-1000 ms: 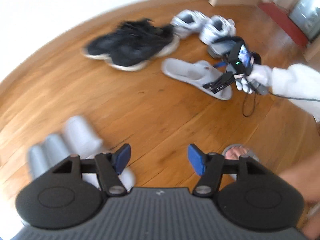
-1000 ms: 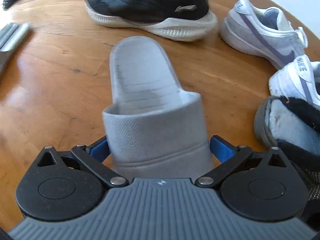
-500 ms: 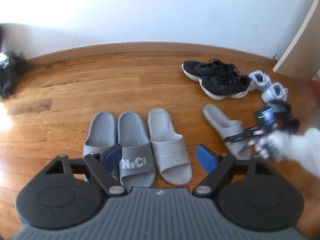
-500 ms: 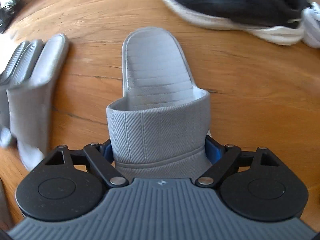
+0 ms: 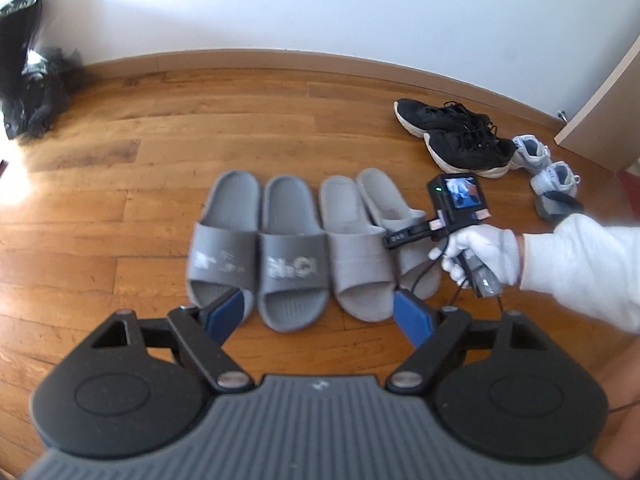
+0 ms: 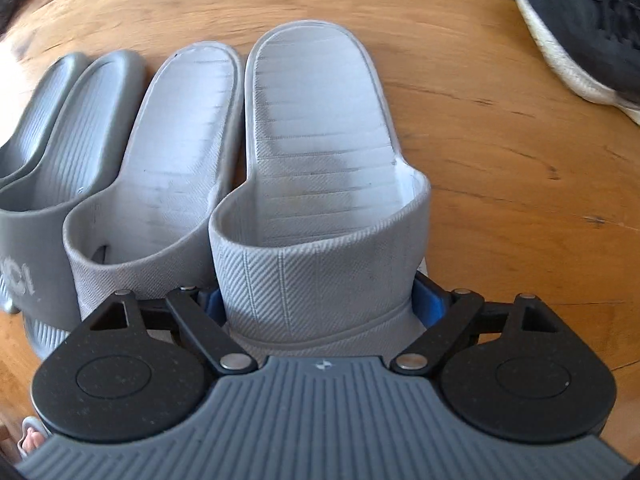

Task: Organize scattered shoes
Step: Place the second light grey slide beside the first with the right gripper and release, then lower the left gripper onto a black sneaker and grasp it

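Right claw point(image 6: 320, 300) grasps light grey slipper point(image 6: 320, 184) beside its mate point(image 6: 176, 160); left claw point(image 5: 320, 316) released.

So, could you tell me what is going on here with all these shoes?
A person is lining up shoes on the wooden floor. The right gripper is shut on a light grey slipper, set beside its partner and two dark grey slippers. The left gripper hangs open and empty. The black sneakers and white sneakers lie unsorted.
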Motion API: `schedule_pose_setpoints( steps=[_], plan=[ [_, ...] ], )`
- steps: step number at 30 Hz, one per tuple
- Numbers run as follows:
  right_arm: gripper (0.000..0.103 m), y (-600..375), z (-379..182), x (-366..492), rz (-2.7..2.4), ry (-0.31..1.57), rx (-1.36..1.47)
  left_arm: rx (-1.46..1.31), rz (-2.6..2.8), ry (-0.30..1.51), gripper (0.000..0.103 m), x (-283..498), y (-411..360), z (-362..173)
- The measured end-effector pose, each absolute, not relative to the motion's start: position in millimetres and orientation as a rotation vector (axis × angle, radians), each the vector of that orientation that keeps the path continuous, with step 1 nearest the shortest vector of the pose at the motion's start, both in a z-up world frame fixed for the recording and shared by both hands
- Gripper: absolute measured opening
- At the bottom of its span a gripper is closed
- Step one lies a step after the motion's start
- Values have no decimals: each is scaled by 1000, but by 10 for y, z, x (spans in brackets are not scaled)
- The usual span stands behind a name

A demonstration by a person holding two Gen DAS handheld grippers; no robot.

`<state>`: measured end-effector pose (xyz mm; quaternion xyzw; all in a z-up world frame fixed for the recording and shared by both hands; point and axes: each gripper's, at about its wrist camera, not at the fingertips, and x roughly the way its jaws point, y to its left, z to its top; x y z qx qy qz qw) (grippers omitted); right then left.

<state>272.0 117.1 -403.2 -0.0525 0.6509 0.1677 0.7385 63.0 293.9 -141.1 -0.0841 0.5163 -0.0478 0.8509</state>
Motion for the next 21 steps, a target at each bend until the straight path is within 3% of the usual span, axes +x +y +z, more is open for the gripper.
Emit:
schedule_pose_setpoints(
  steps=[5, 11, 21],
  plan=[
    [101, 1257, -4029, 2684, 456, 1440, 10, -179, -89, 1085, 81, 658, 2943, -1412],
    [103, 745, -3722, 2692, 549, 1421, 259, -176, -87, 1071, 81, 701, 2869, -1404],
    [103, -1483, -3322, 2497, 303, 1282, 621, -29, -138, 1095, 86, 1422, 2223, -1781]
  ],
)
